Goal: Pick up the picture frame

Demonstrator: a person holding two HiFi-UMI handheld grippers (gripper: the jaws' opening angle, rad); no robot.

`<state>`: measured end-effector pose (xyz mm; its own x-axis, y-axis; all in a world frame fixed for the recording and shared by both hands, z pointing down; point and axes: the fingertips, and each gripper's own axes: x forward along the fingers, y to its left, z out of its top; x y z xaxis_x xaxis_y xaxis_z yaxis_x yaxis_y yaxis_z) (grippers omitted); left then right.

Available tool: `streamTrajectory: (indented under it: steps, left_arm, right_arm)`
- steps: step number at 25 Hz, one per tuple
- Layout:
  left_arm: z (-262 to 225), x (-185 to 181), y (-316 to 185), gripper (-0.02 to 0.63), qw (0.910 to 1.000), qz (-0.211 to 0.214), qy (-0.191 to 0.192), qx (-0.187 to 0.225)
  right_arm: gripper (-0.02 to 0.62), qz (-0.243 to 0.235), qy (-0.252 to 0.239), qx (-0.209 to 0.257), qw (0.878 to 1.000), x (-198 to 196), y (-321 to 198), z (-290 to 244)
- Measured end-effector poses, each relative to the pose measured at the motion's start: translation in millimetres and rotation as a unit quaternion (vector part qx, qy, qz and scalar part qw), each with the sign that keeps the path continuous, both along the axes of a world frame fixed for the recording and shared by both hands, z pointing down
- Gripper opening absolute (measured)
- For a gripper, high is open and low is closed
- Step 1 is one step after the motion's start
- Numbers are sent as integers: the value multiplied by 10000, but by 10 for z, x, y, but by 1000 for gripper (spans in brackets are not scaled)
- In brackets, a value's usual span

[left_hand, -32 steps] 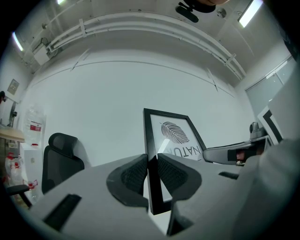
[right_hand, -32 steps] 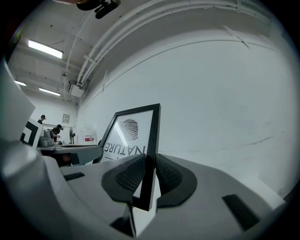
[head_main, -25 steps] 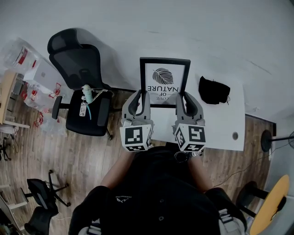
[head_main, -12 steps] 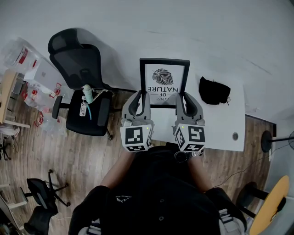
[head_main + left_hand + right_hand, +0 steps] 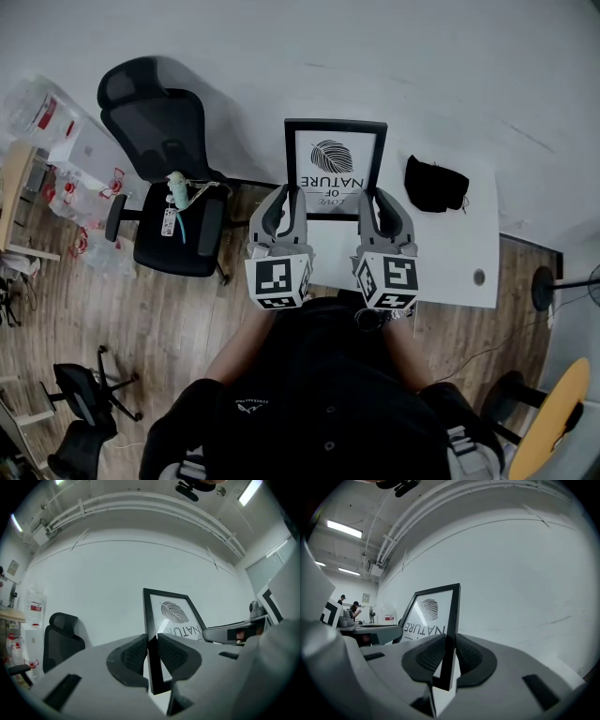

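Observation:
A black picture frame (image 5: pixel 336 169) with a leaf print and the word NATURE stands between my two grippers over the white table (image 5: pixel 450 253). My left gripper (image 5: pixel 287 201) is shut on the frame's left bar (image 5: pixel 151 639), its ribbed pads pressing both faces. My right gripper (image 5: pixel 379 202) is shut on the frame's right bar (image 5: pixel 451 634) the same way. In the left gripper view the print (image 5: pixel 176 616) rises past the jaws, and the right gripper's body (image 5: pixel 234 632) shows to the right. I cannot tell whether the frame's lower edge touches the table.
A black cloth (image 5: pixel 436 185) lies on the table right of the frame. A black office chair (image 5: pixel 169 178) stands at the left on the wood floor. A white wall (image 5: pixel 375 56) is close behind the frame. Plastic bags (image 5: pixel 56 141) lie far left.

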<state>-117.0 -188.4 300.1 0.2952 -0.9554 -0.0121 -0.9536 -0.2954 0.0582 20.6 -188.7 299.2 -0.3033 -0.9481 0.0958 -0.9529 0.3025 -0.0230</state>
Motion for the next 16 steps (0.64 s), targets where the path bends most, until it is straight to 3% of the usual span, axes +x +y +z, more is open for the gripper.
streamTrajectory:
  steps: [16]
  left_arm:
    - [-10,-4,28,75,10000,-33,-25,-8]
  right_arm:
    - [71,-41,1,-11,10000,-8,18,-12]
